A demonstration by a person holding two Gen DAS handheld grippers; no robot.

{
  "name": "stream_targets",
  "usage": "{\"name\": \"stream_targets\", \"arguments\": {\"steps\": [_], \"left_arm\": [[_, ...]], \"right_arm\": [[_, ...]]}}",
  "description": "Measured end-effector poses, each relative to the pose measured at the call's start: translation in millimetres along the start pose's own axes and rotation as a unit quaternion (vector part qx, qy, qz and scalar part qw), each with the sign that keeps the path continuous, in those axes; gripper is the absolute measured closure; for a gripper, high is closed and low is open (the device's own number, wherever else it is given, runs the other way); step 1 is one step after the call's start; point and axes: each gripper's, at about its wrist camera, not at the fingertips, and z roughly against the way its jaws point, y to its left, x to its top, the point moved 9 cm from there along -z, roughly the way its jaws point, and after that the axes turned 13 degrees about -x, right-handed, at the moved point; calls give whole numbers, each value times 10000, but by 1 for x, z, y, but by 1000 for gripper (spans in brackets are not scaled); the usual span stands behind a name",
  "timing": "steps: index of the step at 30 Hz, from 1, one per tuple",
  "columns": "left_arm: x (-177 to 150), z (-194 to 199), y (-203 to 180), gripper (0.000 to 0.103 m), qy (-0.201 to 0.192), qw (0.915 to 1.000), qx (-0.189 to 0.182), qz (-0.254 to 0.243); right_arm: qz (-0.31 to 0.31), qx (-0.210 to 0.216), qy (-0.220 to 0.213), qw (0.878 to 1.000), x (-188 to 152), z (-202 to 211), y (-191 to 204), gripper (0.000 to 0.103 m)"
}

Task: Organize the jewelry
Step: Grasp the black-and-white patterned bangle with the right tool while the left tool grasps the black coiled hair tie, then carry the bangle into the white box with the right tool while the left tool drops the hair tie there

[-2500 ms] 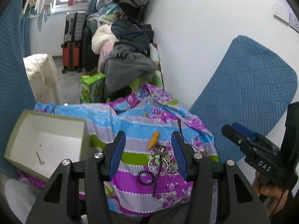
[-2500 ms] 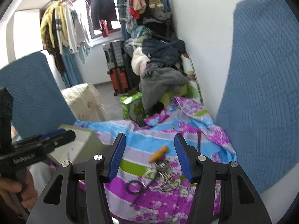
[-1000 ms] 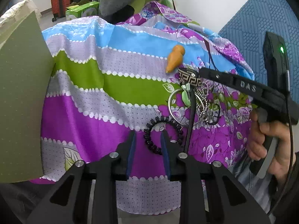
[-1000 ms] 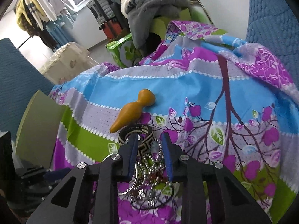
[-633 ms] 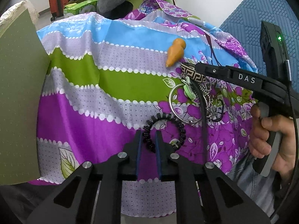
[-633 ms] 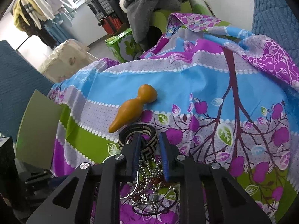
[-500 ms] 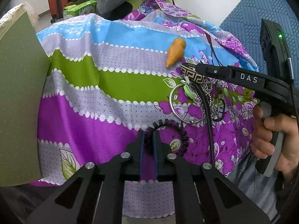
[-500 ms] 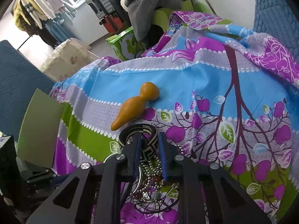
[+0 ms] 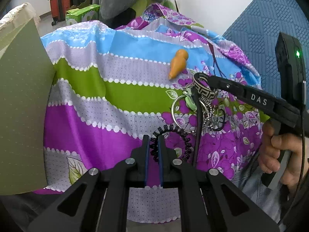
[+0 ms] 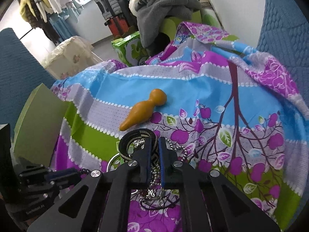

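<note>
A pile of jewelry lies on a bright striped floral cloth [image 9: 108, 89]. My left gripper [image 9: 154, 141] is shut on a black coiled bracelet [image 9: 181, 135] at the pile's near edge. My right gripper [image 10: 154, 143] is shut on a black-and-cream patterned band bracelet [image 10: 127, 141], also seen in the left wrist view [image 9: 204, 92]. A silver ring hoop [image 9: 175, 114] and a bead chain [image 10: 179, 148] lie tangled beneath. An orange cone-shaped piece [image 10: 144, 108] rests just beyond the pile.
A green box wall [image 9: 21, 96] stands at the left of the cloth, also in the right wrist view [image 10: 40, 123]. Blue padded panels [image 10: 285, 19] flank the right. Piled clothes [image 10: 164, 5], suitcases and a green carton [image 10: 129, 46] are behind.
Both grippers came down from above onto the pile and closed: the left onto the black coiled bracelet, the right onto the patterned band. The coiled bracelet has lifted slightly at its gripped edge.
</note>
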Motion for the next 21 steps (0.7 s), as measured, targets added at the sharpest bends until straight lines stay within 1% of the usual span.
{"name": "stream_targets", "arguments": {"steps": [5,21], "left_arm": [[4,11,-1,95,-145,9999,-56,17],[8,39,1,95,-433,9990,-117,48]], "right_arm": [[-49,-81,-139,9999,0,16,0,98],[-383,-249,-165,9988,-25,55,2,98]]}}
